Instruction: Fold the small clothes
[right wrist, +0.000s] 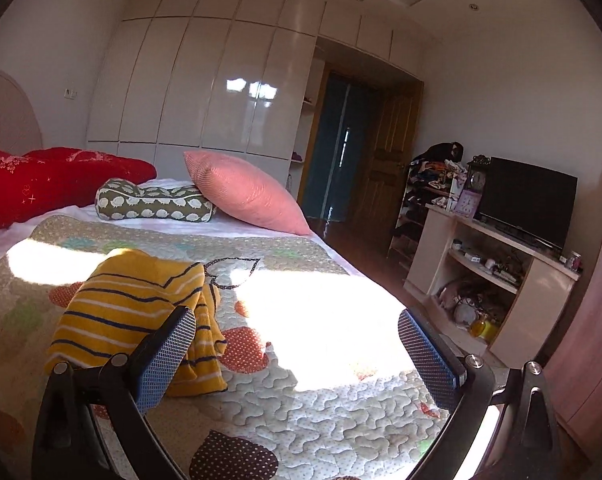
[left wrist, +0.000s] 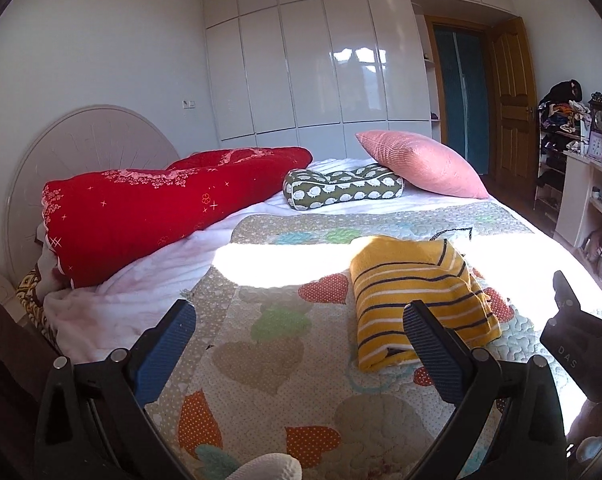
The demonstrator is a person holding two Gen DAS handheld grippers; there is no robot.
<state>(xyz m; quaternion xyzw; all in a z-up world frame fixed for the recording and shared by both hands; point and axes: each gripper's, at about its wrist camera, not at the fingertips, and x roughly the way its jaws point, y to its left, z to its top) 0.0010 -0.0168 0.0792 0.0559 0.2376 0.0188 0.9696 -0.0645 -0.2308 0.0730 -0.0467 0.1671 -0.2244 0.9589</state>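
A yellow garment with navy and white stripes [left wrist: 417, 296] lies folded into a compact bundle on the heart-patterned quilt [left wrist: 285, 344]. My left gripper [left wrist: 301, 332] is open and empty above the quilt, its right finger [left wrist: 433, 344] just in front of the bundle. In the right wrist view the same garment [right wrist: 141, 308] lies at the left. My right gripper [right wrist: 297, 344] is open and empty, with its left finger [right wrist: 169, 352] in front of the garment's near edge. The right gripper's body shows at the left wrist view's right edge [left wrist: 577, 332].
A red quilt roll [left wrist: 153, 208], a green patterned pillow [left wrist: 341, 188] and a pink cushion [left wrist: 425, 164] lie at the bed's far end. White wardrobes [left wrist: 313, 68] and a wooden door [left wrist: 513, 100] stand behind. A TV cabinet [right wrist: 497, 264] stands right of the bed.
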